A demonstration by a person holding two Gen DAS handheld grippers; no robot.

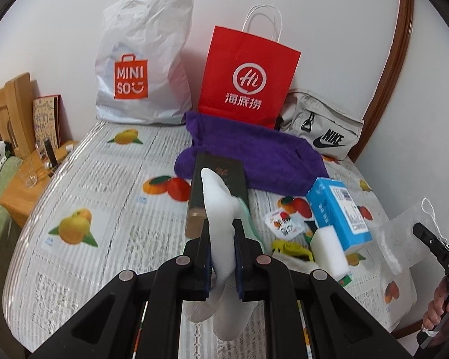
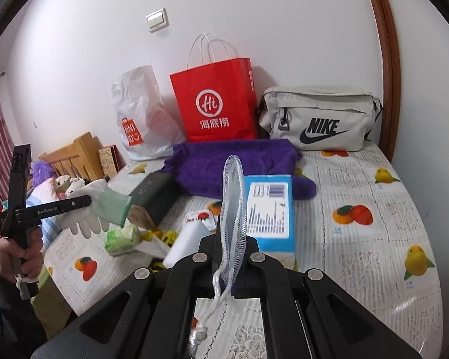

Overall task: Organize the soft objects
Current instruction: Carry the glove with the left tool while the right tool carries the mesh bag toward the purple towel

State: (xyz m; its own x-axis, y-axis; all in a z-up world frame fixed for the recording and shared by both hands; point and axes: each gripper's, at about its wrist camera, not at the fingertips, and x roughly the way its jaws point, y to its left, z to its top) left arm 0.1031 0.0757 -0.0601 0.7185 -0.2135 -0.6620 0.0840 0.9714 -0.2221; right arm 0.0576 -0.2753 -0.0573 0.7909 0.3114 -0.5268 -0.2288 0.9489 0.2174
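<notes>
My left gripper (image 1: 221,233) is shut on a white glove with a mint-green cuff (image 1: 218,206) and holds it above the table; the same glove (image 2: 98,206) shows in the right wrist view, hanging from that gripper (image 2: 80,202). My right gripper (image 2: 232,239) is shut on a white mesh pouch with a cord (image 2: 232,197), lifted above the table; it also shows in the left wrist view (image 1: 404,239). A purple towel (image 1: 254,155) lies at the back of the table (image 1: 89,179).
A Miniso plastic bag (image 1: 140,68), a red paper bag (image 1: 248,71) and a grey Nike bag (image 1: 320,125) stand against the wall. A dark box (image 1: 221,173), a blue tissue pack (image 1: 338,206), a white sponge (image 1: 329,248) and small packets (image 2: 122,239) lie mid-table.
</notes>
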